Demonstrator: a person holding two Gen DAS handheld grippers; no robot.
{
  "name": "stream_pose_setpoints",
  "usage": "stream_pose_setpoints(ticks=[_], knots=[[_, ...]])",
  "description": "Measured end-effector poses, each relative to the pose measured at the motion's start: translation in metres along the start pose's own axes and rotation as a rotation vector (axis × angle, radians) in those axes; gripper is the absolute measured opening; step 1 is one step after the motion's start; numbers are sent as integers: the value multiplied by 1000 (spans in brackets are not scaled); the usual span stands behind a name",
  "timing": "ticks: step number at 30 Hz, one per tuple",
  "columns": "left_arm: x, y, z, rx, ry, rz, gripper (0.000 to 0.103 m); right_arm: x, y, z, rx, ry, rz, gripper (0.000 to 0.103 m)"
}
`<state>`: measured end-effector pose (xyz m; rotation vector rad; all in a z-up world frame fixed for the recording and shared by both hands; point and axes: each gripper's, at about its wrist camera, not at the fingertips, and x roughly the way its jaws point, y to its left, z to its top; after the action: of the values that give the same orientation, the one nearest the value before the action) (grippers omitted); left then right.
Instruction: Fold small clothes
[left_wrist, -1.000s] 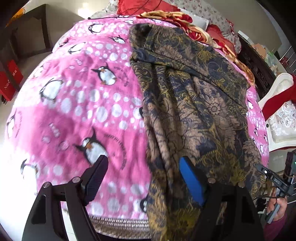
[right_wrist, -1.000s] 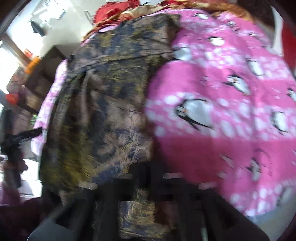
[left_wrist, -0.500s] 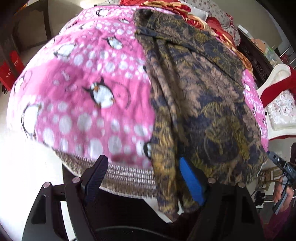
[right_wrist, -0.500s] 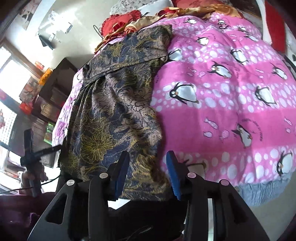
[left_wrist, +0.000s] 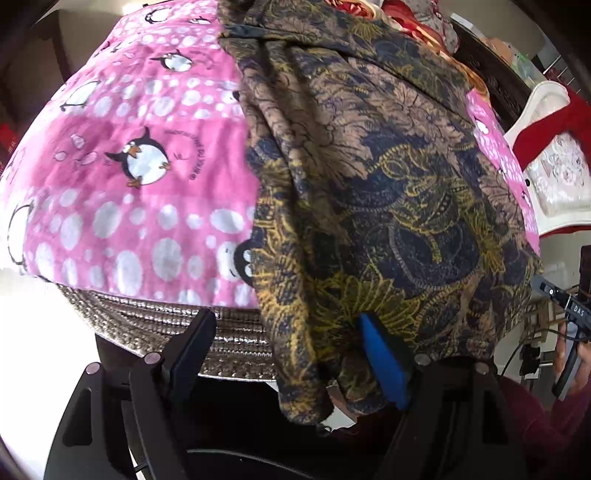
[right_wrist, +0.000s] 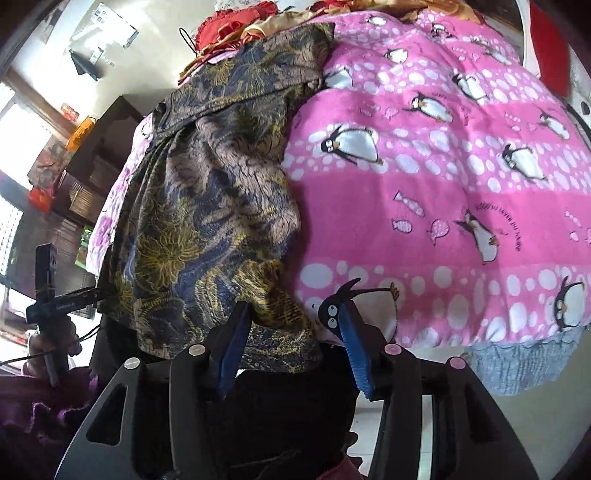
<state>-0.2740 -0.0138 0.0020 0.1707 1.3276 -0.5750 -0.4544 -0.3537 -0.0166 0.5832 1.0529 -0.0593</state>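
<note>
Roughly, garment (left_wrist: 369, 177): lies lengthwise on the pink penguin blanket (left_wrist: 140, 155), its near hem spilling over the bed's near edge — within reach.
Left gripper (left_wrist: 284, 354): jaws wide, hem against the blue pad.
Right gripper (right_wrist: 291, 332): jaws parted, straddling the hem's near right corner — not yet pinched.

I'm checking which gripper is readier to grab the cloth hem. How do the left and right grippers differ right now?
The left gripper stands wide open, while the right gripper is open more narrowly. The patterned garment hangs against the left gripper's blue pad only, with the hem draped toward its right side; the right gripper has the garment's lower edge sitting between its two pads. Both are open, low at the near edge of the pink penguin blanket, gripping nothing.
</note>
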Motion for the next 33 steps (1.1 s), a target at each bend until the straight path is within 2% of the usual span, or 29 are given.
stream_pose_setpoints(ticks=[2,4,5,7,11,13,15,18,22,26,30,33], knots=[[-1,0,0,10,-4,-3,66,4,0,-1,-7,2,17,52],[-2,3,0,7,31,-41,21,6,-1,-1,-14,6,25,52],[-3,6,-1,-7,45,-69,16,6,-1,-2,-16,7,30,52],[-7,14,-2,-40,36,-101,15,5,-3,-2,-13,7,48,53],[-19,21,-2,-60,6,-100,12,9,-6,-5,-5,12,60,52],[-23,19,-3,-47,-9,-104,9,8,-2,-7,-30,11,41,41],[-23,18,-3,-33,-15,-106,7,3,-1,-8,-36,-1,36,24],[-27,21,-6,-50,-35,-120,5,-8,-6,-9,-12,-18,72,7],[-65,40,-15,-86,-122,-181,5,-28,1,-14,-38,-43,102,7],[-101,58,-17,-110,-204,-194,4,-51,15,-16,-69,-45,225,6],[-110,69,-7,-124,-223,-179,4,-49,31,-10,-99,-12,314,6],[-121,74,5,-137,-260,-218,4,-43,37,5,-96,-15,352,6]])
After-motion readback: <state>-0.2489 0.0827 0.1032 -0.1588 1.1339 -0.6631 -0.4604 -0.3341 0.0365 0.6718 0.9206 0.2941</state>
